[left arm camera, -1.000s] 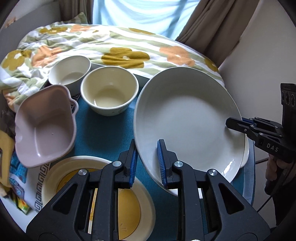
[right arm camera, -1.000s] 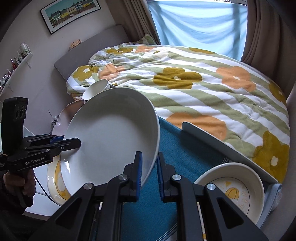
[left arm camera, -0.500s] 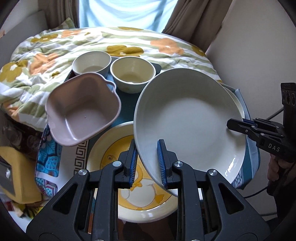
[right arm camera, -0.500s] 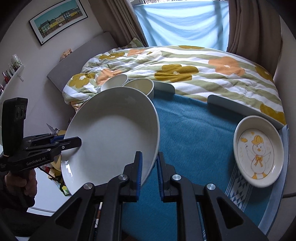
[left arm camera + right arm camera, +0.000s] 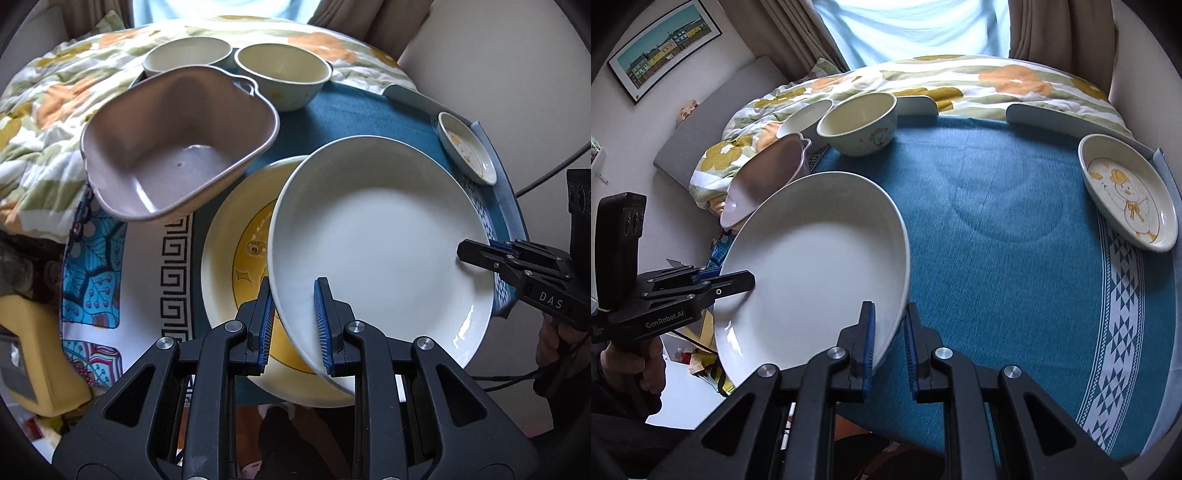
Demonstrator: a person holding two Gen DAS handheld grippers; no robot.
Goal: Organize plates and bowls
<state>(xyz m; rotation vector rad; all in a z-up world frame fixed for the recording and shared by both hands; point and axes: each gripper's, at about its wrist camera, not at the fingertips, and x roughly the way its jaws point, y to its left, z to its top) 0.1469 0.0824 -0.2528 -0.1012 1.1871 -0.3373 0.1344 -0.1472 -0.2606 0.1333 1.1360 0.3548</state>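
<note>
Left tongs (image 5: 291, 325): narrow, my blue pads nipping the near rim of the big white plate (image 5: 376, 243) at 6 o'clock in my left view.
Right tongs (image 5: 889, 345): narrow too, biting the same plate's opposite rim; in the left view they come in at 3 o'clock.
White plate: lifted and tilted between both tongs, hanging over the yellow-patterned plate (image 5: 236, 266), which lies on the blue cloth (image 5: 997, 206) of the tabletop.
Step in hand, as I judge it: stacking the white plate onto the yellow-patterned one.
Doing it well: I level both sides together, centre the plate over the one below, lower until it seats, and only then loosen my grips, one at a time. The pink handled bowl (image 5: 177, 144) at 10 o'clock sits close, so I keep my left edge away from it.
Other dishes: two cream bowls (image 5: 284, 74) at 12 o'clock; a small duck plate (image 5: 1126, 192) at 2 o'clock in the right view, well apart.
Hidden: most of the yellow-patterned plate lies under the white one, so I cannot tell whether they touch.
Hard to make out: the farther cream bowl (image 5: 805, 116) is half covered in the right view; the tabletop's near edge is cut off by my own tongs.
</note>
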